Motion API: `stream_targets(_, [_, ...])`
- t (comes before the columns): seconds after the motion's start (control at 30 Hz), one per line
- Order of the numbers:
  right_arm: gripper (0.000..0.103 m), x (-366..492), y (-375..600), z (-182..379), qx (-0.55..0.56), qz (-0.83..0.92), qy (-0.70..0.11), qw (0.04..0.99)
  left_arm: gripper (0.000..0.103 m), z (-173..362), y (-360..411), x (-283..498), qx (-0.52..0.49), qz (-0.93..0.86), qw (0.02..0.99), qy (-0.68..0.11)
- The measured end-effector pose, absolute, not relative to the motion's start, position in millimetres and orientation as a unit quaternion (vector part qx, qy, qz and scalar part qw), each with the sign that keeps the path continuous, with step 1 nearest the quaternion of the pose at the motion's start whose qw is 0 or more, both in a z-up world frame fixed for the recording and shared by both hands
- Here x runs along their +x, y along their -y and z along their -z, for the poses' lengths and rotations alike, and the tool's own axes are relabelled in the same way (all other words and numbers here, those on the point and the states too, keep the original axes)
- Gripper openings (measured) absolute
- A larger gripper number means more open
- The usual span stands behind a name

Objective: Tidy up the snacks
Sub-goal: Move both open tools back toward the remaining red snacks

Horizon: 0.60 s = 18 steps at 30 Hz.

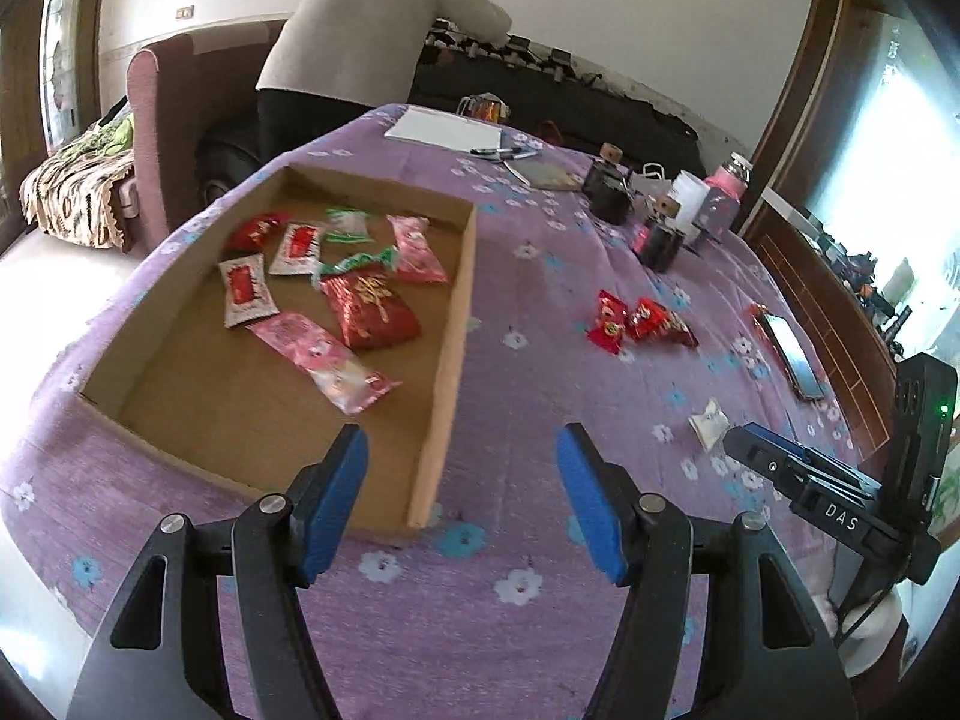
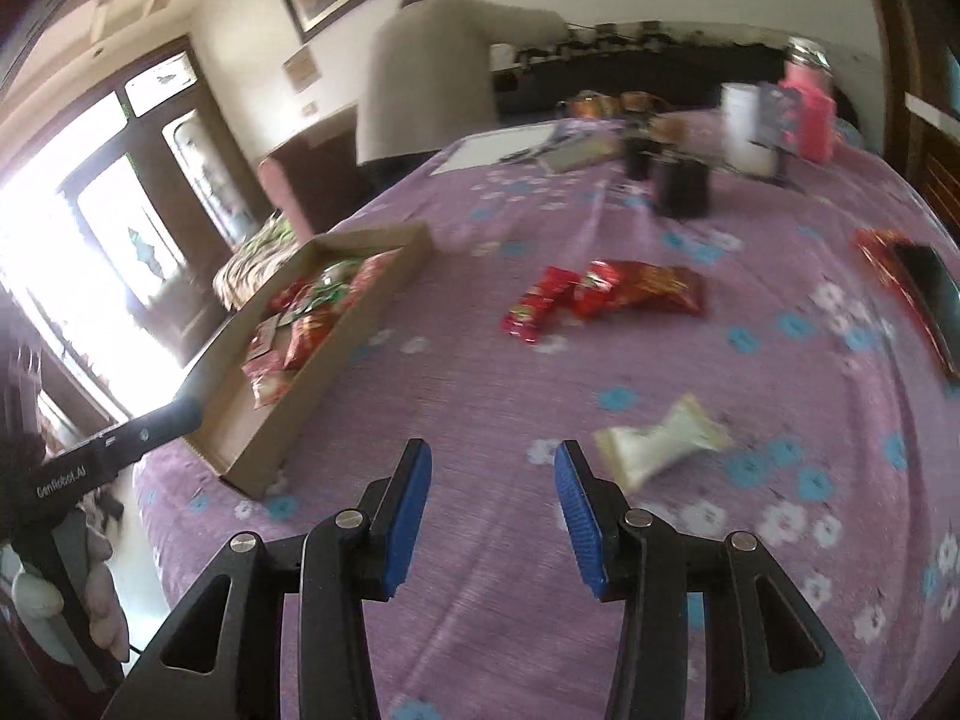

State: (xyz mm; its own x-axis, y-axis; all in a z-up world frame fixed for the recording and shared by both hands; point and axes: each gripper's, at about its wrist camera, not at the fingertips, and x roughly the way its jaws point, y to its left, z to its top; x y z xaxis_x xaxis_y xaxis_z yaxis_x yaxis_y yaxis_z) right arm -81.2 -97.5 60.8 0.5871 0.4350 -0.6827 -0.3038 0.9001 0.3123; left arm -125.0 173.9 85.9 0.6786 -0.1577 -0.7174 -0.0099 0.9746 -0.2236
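1. Hovering over the purple flowered tablecloth [image 1: 528, 372], the left gripper [image 1: 462, 501] has its blue pads apart with nothing between them; its left pad overlaps the near right corner of the cardboard tray [image 1: 447, 354].
2. The right gripper [image 2: 492, 513] also stands parted and empty, above bare cloth.
3. Eight or so snack packets [image 1: 369, 309] lie inside the tray; in the right wrist view they blur into one red-green mass.
4. Two red packets [image 1: 639, 321] lie on the cloth at about three o'clock from the tray, touching.
5. A white packet [image 2: 663, 441] lies at one o'clock from the right gripper, smeared by motion.
6. A phone [image 1: 792, 354] sits near the right table edge, cut off in the right wrist view.
7. A person [image 1: 366, 30] bends away behind the table, head cropped.
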Motion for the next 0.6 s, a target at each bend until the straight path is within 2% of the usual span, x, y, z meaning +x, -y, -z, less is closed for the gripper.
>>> stream_targets(0.6, [0.045,-86,115,-46,0.102,-0.197,-0.408,0.886,0.065,-73,-156,-129,-0.104,0.056,0.9,-0.419])
